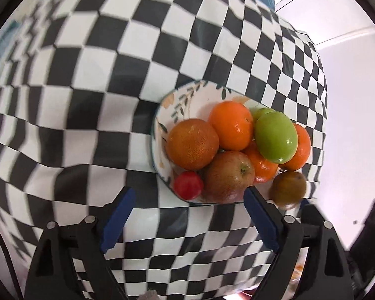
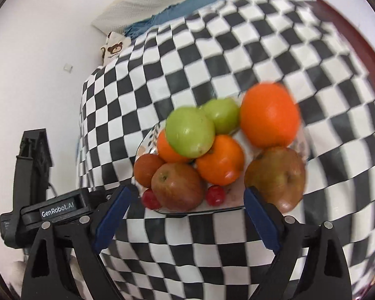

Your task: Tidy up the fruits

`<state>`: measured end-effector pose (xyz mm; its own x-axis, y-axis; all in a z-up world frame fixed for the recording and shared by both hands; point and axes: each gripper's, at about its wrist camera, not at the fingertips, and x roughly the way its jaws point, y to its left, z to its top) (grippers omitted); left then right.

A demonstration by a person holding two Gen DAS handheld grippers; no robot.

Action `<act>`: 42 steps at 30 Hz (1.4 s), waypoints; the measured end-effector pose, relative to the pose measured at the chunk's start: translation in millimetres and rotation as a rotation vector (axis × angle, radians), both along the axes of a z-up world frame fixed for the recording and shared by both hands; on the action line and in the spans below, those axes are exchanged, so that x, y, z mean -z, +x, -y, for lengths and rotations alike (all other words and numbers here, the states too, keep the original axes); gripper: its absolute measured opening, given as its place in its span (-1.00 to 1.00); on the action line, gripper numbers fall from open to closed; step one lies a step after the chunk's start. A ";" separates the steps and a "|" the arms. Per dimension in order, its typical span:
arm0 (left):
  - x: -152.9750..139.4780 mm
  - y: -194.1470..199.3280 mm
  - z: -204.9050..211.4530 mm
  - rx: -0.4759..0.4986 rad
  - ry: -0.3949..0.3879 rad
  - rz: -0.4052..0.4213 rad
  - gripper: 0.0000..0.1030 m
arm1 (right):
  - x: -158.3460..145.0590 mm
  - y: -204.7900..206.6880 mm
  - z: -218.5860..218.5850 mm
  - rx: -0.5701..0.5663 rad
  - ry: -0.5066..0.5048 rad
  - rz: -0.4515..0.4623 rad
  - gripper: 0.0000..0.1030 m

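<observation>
A flower-patterned plate (image 1: 185, 100) piled with fruit sits on a black-and-white checked cloth. In the left wrist view it holds a rough orange (image 1: 192, 143), a mandarin (image 1: 231, 125), a green apple (image 1: 276, 137), a red-brown apple (image 1: 228, 175), a small red fruit (image 1: 188, 184) and a brown fruit (image 1: 288, 188) at its edge. My left gripper (image 1: 189, 191) is open above the plate's near rim, gripping nothing. In the right wrist view my right gripper (image 2: 187, 190) is also open and empty, just short of a red apple (image 2: 177, 186), a green apple (image 2: 190, 131) and a big orange (image 2: 268, 115).
The checked cloth (image 1: 87, 100) covers the whole table. The table edge drops to a pale floor (image 1: 357, 125) on the right in the left wrist view. A black device marked GenRobot.AI (image 2: 57, 206) sits left of the right gripper. Blue fabric (image 2: 187, 2) lies behind the table.
</observation>
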<state>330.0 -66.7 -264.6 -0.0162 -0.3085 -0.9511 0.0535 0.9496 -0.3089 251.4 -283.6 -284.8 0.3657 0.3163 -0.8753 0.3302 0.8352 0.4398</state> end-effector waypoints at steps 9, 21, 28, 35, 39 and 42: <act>-51.2 -45.8 5.4 -0.012 0.231 0.230 0.73 | -52.7 -30.4 27.5 -0.057 -0.266 0.025 0.88; -108.4 -134.4 22.8 -0.006 0.276 0.368 0.73 | -95.7 -93.5 41.9 -0.107 -0.395 0.058 0.90; -167.1 -182.3 23.7 0.034 0.265 0.485 0.73 | -164.0 -144.7 26.7 -0.082 -0.414 0.167 0.93; -213.2 -224.4 13.1 0.051 0.242 0.572 0.73 | -223.0 -196.2 6.0 -0.062 -0.450 0.243 0.93; -232.0 -241.4 5.3 0.046 0.223 0.605 0.73 | -243.9 -216.6 -4.5 -0.057 -0.463 0.272 0.94; -244.9 -252.3 -0.6 0.041 0.213 0.633 0.73 | -256.0 -229.0 -13.2 -0.061 -0.470 0.296 0.94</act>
<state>77.7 -66.1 -19.7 0.5573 -0.1239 -0.8210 0.2005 0.9796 -0.0118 22.4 -270.4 -28.9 0.6107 -0.0552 -0.7900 0.1941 0.9776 0.0817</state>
